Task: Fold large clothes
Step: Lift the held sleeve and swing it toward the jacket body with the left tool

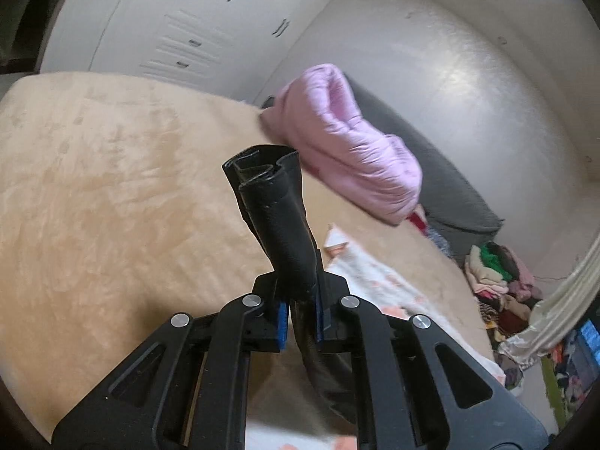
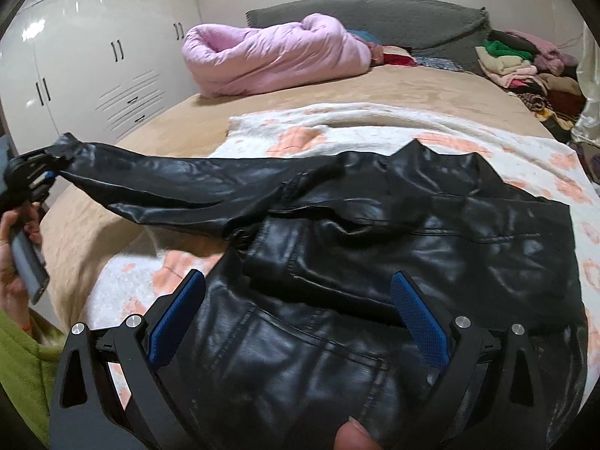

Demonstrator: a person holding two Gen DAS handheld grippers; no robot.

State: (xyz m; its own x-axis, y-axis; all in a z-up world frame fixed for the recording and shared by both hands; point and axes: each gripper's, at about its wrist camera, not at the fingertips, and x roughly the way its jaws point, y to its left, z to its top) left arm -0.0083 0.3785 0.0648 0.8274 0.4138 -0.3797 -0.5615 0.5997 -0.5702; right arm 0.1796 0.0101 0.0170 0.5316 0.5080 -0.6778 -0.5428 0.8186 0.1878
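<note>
A black leather jacket (image 2: 393, 232) lies on a white blanket with peach flowers (image 2: 375, 123) on the bed. Its left sleeve (image 2: 180, 183) is stretched out to the left. My left gripper (image 1: 302, 300) is shut on the sleeve's cuff (image 1: 273, 206), which sticks up between the blue pads; this gripper also shows at the far left of the right wrist view (image 2: 37, 176). My right gripper (image 2: 300, 315) is open, its blue pads (image 2: 176, 315) spread wide just above the jacket's body, holding nothing.
The bed has a tan cover (image 1: 93, 187). A rolled pink duvet (image 2: 270, 60) lies at its head by a grey headboard (image 2: 375, 15). A pile of mixed clothes (image 2: 525, 67) is at the right. White wardrobes (image 2: 93, 56) stand at the left.
</note>
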